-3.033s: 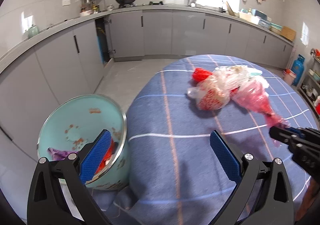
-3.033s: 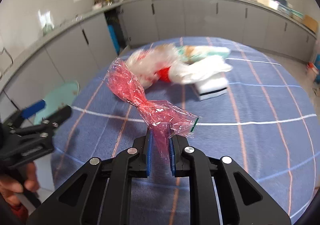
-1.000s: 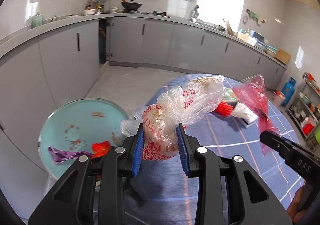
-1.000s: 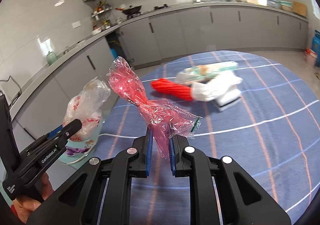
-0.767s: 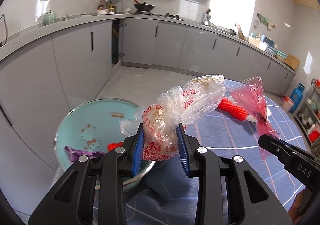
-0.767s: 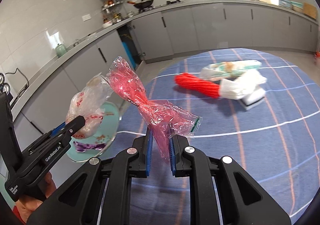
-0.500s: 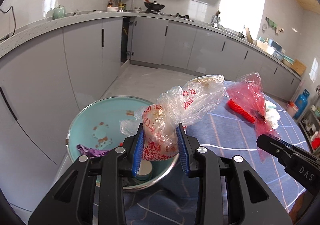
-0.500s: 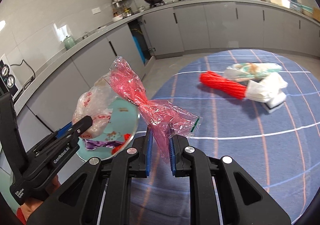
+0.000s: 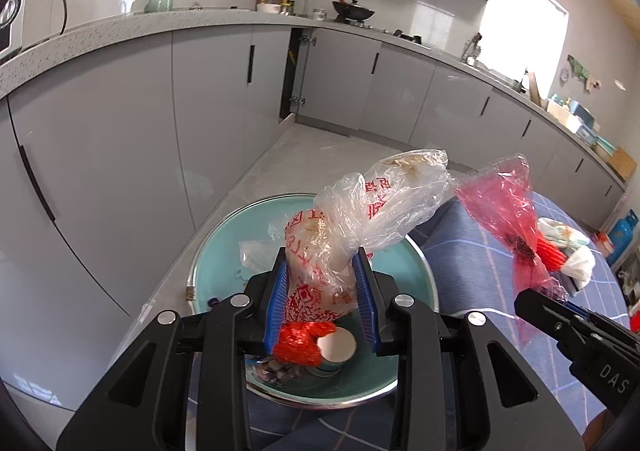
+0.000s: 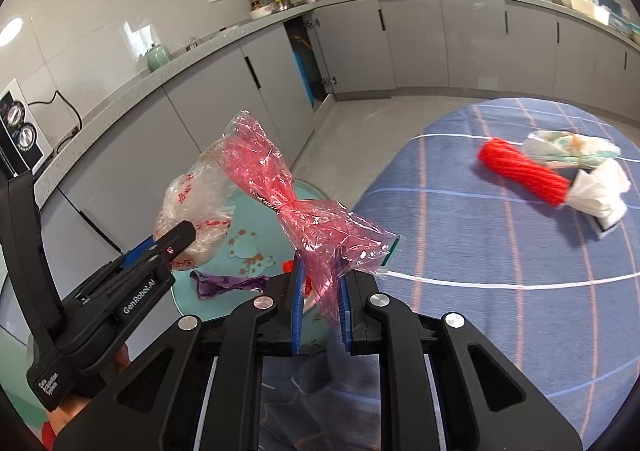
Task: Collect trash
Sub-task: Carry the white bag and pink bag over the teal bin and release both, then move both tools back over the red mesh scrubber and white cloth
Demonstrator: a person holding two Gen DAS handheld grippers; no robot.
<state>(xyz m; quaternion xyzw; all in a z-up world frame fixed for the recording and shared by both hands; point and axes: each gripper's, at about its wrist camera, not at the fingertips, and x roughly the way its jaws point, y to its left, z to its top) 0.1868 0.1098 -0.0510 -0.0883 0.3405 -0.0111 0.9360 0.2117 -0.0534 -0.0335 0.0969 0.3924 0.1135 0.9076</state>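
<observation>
The left gripper was clamped on a clear plastic bag with red print, its blue pads pressed against the bag's lower bulge while the crumpled top rose up and leaned to the right above the fingers. It hung directly over the teal bin, which stood on the floor against the edge of the table with the blue checked cloth. Down inside the bin lay a red scrap, a small white round piece touching it, and a purple wrapper off to one side.

The right gripper was closed tight on a red cellophane bag, pinching its lower end so the twisted middle and upper end stood up and tilted to the left. That bag sat just beside the clear one, near the rim of the bin on the table side.

Well apart from both, farther across the table, a red ribbed roll lay touching a white crumpled tissue, with a printed wrapper just behind them.
</observation>
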